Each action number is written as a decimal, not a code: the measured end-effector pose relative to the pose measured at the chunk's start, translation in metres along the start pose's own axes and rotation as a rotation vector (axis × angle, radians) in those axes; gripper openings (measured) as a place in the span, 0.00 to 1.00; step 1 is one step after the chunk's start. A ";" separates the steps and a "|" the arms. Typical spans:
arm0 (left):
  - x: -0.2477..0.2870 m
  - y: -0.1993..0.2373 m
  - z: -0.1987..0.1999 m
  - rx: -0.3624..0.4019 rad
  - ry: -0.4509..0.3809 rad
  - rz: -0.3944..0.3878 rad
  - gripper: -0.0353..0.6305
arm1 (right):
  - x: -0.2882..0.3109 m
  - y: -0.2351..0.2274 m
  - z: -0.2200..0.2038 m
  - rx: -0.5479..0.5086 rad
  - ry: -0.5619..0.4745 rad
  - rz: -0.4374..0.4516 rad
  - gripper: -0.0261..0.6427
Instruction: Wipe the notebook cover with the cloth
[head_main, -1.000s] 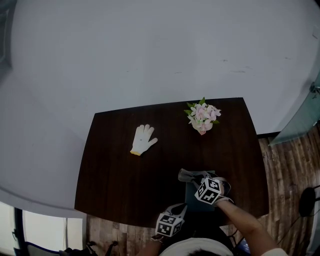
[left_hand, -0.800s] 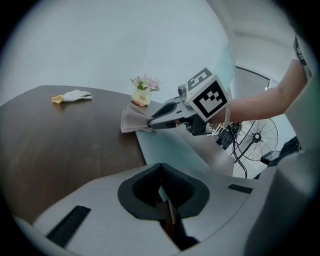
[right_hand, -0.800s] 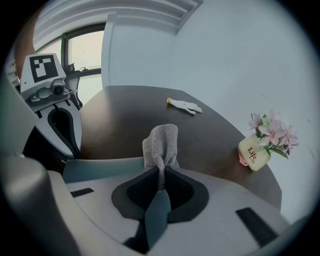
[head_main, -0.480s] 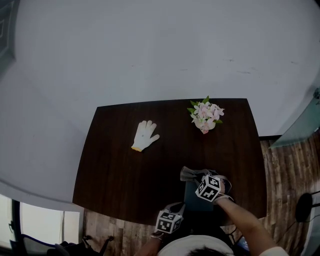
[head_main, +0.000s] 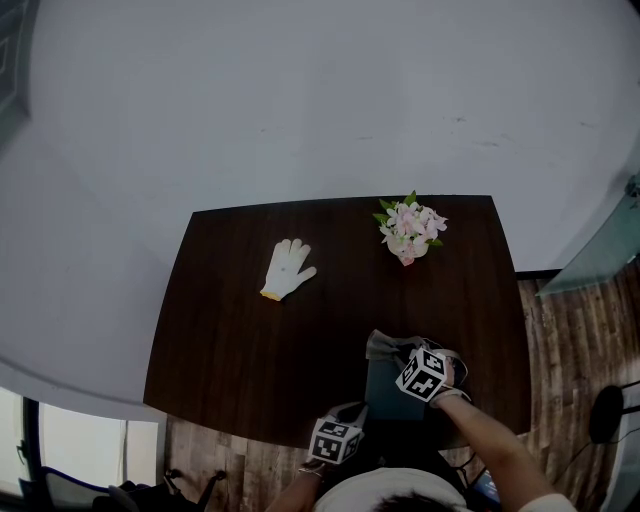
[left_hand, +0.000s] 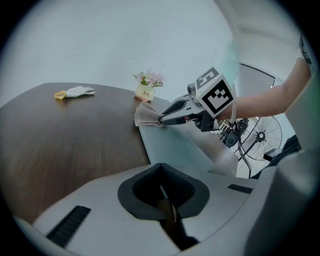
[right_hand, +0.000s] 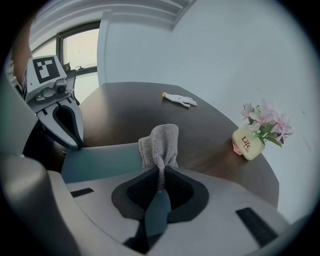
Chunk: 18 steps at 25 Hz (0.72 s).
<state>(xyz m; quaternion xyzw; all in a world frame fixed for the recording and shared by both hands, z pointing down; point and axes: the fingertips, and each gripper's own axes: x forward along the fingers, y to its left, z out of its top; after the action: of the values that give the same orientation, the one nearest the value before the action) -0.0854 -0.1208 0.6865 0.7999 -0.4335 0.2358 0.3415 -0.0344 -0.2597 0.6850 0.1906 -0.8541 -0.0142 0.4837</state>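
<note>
A teal notebook (head_main: 385, 392) lies at the table's near edge, also seen in the left gripper view (left_hand: 175, 145) and the right gripper view (right_hand: 100, 161). My right gripper (right_hand: 160, 176) is shut on a grey cloth (right_hand: 160, 142), whose bunched end rests on the notebook's far part (head_main: 385, 345). From the left gripper view the cloth (left_hand: 145, 115) hangs off the right gripper's tips (left_hand: 164, 119). My left gripper (left_hand: 165, 197) has its jaws shut, low at the notebook's near-left corner (head_main: 355, 412); I cannot tell whether it touches the cover.
The dark wooden table (head_main: 230, 340) carries a white glove (head_main: 287, 269) at the far left and a small pot of pink flowers (head_main: 410, 228) at the far right. Wooden floor, cables and a fan lie to the right of the table.
The right gripper and the cloth have shifted slightly away from me over the notebook. The left gripper has barely moved.
</note>
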 end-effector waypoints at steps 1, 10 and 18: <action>-0.001 -0.001 0.000 0.001 -0.001 0.001 0.08 | -0.001 0.000 -0.002 0.003 0.002 -0.001 0.11; -0.002 -0.001 0.002 -0.002 0.004 0.004 0.08 | -0.010 -0.006 -0.017 0.031 0.013 -0.019 0.11; -0.001 -0.002 0.001 0.004 0.002 0.008 0.08 | -0.020 -0.012 -0.036 0.064 0.020 -0.044 0.11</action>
<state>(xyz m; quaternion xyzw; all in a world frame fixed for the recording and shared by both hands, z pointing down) -0.0844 -0.1207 0.6849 0.7987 -0.4358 0.2385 0.3394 0.0083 -0.2588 0.6851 0.2246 -0.8449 0.0043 0.4854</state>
